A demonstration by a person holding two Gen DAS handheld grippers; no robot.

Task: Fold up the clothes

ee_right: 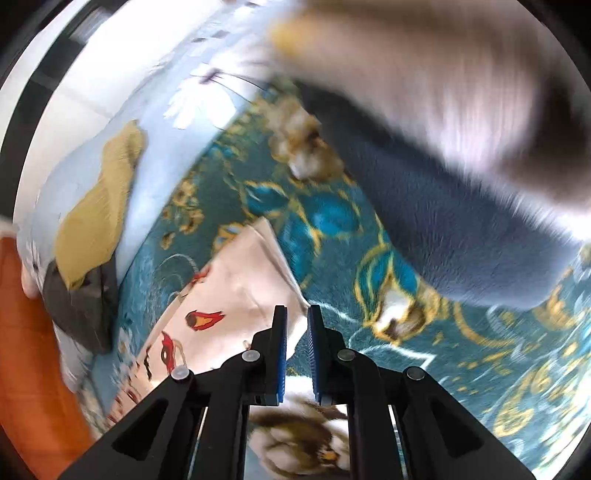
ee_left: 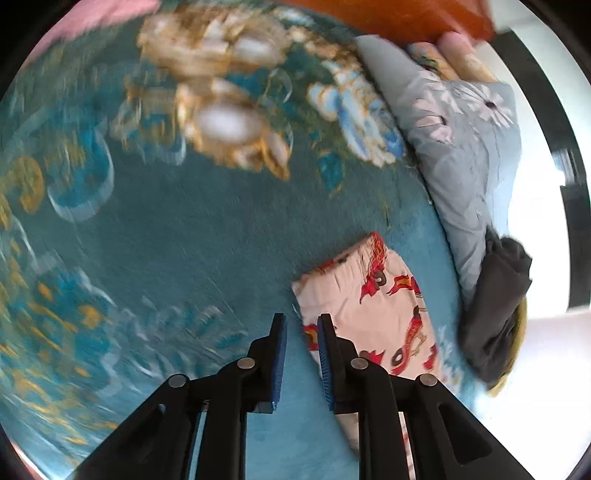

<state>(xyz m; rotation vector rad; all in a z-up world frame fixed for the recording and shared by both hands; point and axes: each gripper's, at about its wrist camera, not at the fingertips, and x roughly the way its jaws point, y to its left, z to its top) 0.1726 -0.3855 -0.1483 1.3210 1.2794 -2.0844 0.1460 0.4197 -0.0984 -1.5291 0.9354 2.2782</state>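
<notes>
A folded pink garment with red prints (ee_left: 373, 306) lies flat on the teal flowered blanket (ee_left: 177, 240). My left gripper (ee_left: 302, 326) hovers over the garment's near left edge, slightly open, with nothing between its blue pads. In the right wrist view the same pink garment (ee_right: 236, 295) lies left of and under my right gripper (ee_right: 297, 314). Its jaws stand a narrow gap apart, and only the garment's corner and the blanket (ee_right: 332, 218) show through. A blurred blue-grey and white fabric mass (ee_right: 424, 192) fills the upper right. I cannot tell whether it is a sleeve or a garment.
A grey flowered pillow (ee_left: 461, 147) lies along the blanket's edge, with a dark grey garment (ee_left: 495, 310) heaped at its end. In the right wrist view a yellow cloth (ee_right: 99, 206) rests above the dark garment (ee_right: 81, 302). An orange headboard (ee_left: 388, 18) bounds the far side.
</notes>
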